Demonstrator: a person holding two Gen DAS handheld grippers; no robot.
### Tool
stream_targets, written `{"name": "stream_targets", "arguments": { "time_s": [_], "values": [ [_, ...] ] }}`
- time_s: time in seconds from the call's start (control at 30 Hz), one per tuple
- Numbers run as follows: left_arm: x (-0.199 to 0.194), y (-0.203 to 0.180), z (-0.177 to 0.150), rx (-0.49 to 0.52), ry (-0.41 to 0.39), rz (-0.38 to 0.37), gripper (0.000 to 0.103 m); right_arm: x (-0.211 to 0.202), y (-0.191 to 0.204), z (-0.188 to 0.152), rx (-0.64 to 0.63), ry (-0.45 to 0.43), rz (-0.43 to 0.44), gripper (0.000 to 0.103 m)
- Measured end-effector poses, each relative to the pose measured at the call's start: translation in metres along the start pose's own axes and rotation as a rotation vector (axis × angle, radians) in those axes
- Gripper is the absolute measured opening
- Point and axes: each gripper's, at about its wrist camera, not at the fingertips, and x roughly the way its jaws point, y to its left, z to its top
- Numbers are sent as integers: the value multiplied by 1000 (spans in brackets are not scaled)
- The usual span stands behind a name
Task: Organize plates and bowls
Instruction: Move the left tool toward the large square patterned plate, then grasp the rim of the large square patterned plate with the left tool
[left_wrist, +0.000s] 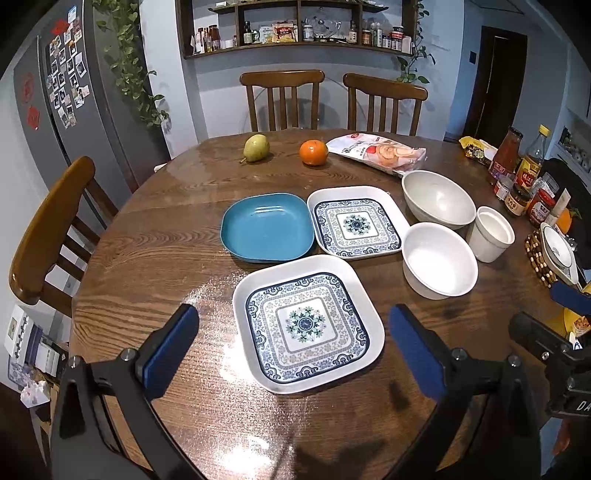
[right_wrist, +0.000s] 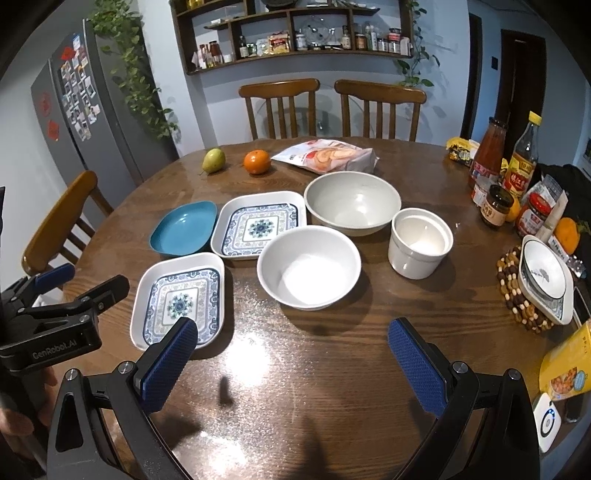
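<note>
On the round wooden table lie two white square plates with blue patterns, one near and one farther, beside a blue square plate. To their right stand a white bowl, a larger grey-white bowl and a white cup. My left gripper hangs open above the near patterned plate, holding nothing. Above bare wood in front of the white bowl, my right gripper is open and empty too.
A pear, an orange and a snack bag lie at the far side. Bottles and jars crowd the right edge, with a bowl and plate on a beaded trivet. Chairs ring the table.
</note>
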Motion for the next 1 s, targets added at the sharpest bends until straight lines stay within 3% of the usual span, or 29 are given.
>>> {"name": "stream_targets", "arguments": {
  "time_s": [0.6, 1.0],
  "values": [
    [3, 8, -6, -18, 20, 12, 102, 12, 10, -4, -24, 32, 41, 103],
    [27, 19, -12, -58, 107, -24, 102, 35, 12, -8, 17, 93, 139, 103]
  ]
}}
